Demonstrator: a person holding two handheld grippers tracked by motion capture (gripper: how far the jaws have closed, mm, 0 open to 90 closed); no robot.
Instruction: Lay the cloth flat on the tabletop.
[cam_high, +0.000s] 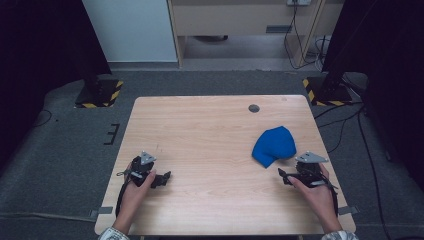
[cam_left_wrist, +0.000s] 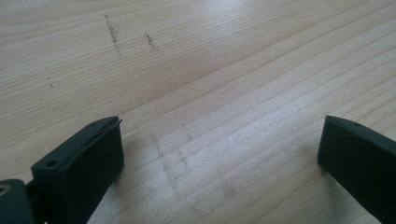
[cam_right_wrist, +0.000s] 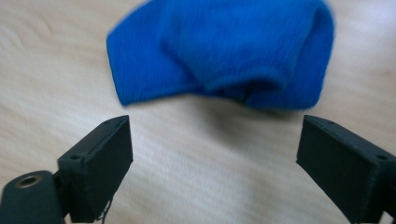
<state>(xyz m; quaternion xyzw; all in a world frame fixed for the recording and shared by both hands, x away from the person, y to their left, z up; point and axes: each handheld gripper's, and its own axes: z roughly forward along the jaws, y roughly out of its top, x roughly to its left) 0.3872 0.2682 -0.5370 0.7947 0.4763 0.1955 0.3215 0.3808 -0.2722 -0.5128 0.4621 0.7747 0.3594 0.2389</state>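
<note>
A blue knitted cloth, bunched into a soft mound with one rolled edge, is lying on the right half of the wooden worktop, clear of the edges and of the small dark disc set near the far side. The right gripper is being held low over the worktop just in front of the cloth, on the person's side of it, and is being pointed at the cloth's near hem; in the right gripper view the cloth is being framed above and between the two black fingers, which are standing wide apart with bare wood between them and nothing gripped. This placement is judged to be an approach for a pinch on the rolled near edge, the part of the fabric standing proud enough to be caught. The left gripper is being rested near the front left corner of the worktop, well apart from the cloth, seemingly kept out of the working area. Its fingers are likewise being held wide over empty wood, on which faint pencil-like marks are being noted. No contact with the cloth is being made by either gripper.
</note>
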